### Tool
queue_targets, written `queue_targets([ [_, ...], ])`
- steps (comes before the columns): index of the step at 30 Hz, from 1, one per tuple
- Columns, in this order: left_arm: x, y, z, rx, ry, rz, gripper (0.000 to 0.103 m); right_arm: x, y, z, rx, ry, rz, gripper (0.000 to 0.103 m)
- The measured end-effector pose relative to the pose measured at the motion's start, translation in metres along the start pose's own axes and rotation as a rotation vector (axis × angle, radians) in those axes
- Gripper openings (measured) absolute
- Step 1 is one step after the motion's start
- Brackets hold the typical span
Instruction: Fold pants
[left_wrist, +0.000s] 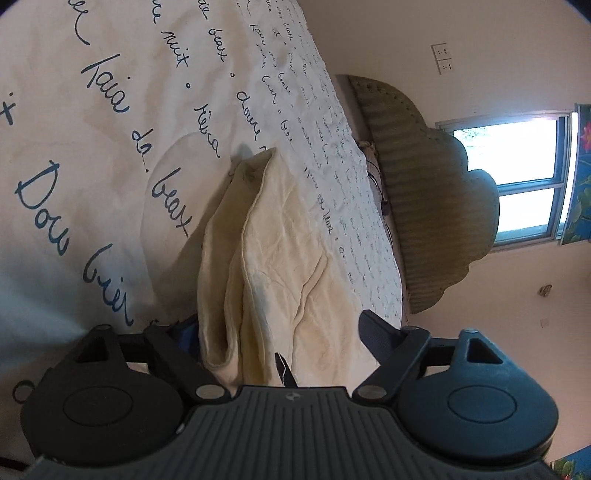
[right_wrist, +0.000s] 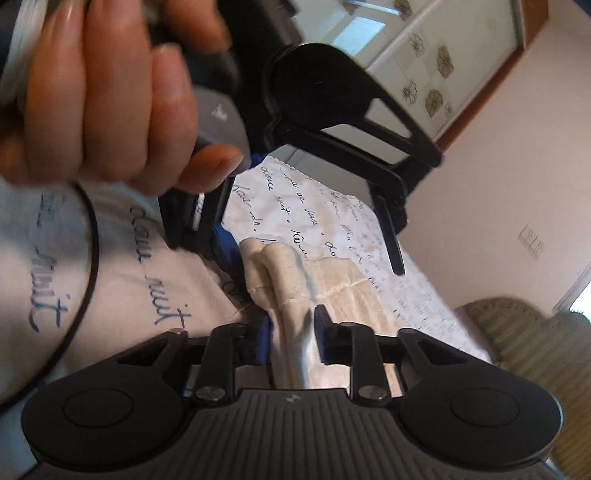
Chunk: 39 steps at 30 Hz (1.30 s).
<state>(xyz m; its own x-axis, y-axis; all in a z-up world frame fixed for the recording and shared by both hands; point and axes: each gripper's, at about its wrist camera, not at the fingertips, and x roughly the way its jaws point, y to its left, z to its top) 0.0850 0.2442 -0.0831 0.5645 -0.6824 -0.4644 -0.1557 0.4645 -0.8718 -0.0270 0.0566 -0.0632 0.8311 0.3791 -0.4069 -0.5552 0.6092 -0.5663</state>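
In the right wrist view, nearest the lens, the right gripper (right_wrist: 293, 334) had its jaws drawn narrow onto a bunched fold of the cream pants (right_wrist: 295, 291), the cloth pinched between its blue pad on the left and its dark pad on the right. Beyond that pinch the pants lay flattened over the white sheet (right_wrist: 122, 280) printed with blue handwriting. Above and to the left, a hand (right_wrist: 107, 99) gripped the handle of the other tool, whose black fingers reached down towards the same cloth; a thin black cable (right_wrist: 90, 266) looped across the sheet near it.

In the left wrist view, the left gripper (left_wrist: 280, 341) stood about half wide, with a thick fold of the pants (left_wrist: 273, 266) running up between its fingers. The cloth lay against the left finger, but a gap showed before the right fingertip (left_wrist: 373, 332), so no clamp was visible. The fold tapered away across the sheet (left_wrist: 92, 155). Farther off stood a ribbed, scalloped headboard (left_wrist: 424, 206), then a pale wall with a window (left_wrist: 517, 177) and a socket plate (left_wrist: 443, 59).
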Motion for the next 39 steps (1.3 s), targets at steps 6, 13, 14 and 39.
queue_targets([
  [6,0.003,-0.005,0.000,0.098,-0.060,0.106,0.012,0.004,-0.016,0.003,0.137,0.036,0.080,0.019],
  [13,-0.026,-0.032,-0.017,0.303,-0.210,0.167,0.011,0.008,-0.049,0.013,0.352,0.016,0.180,0.020],
  [14,-0.030,-0.037,-0.017,0.329,-0.228,0.177,0.011,0.008,-0.052,0.016,0.358,0.008,0.181,0.020],
  [39,0.040,-0.144,-0.097,0.830,-0.176,0.398,0.069,-0.133,-0.186,-0.125,0.822,0.029,-0.064,0.067],
])
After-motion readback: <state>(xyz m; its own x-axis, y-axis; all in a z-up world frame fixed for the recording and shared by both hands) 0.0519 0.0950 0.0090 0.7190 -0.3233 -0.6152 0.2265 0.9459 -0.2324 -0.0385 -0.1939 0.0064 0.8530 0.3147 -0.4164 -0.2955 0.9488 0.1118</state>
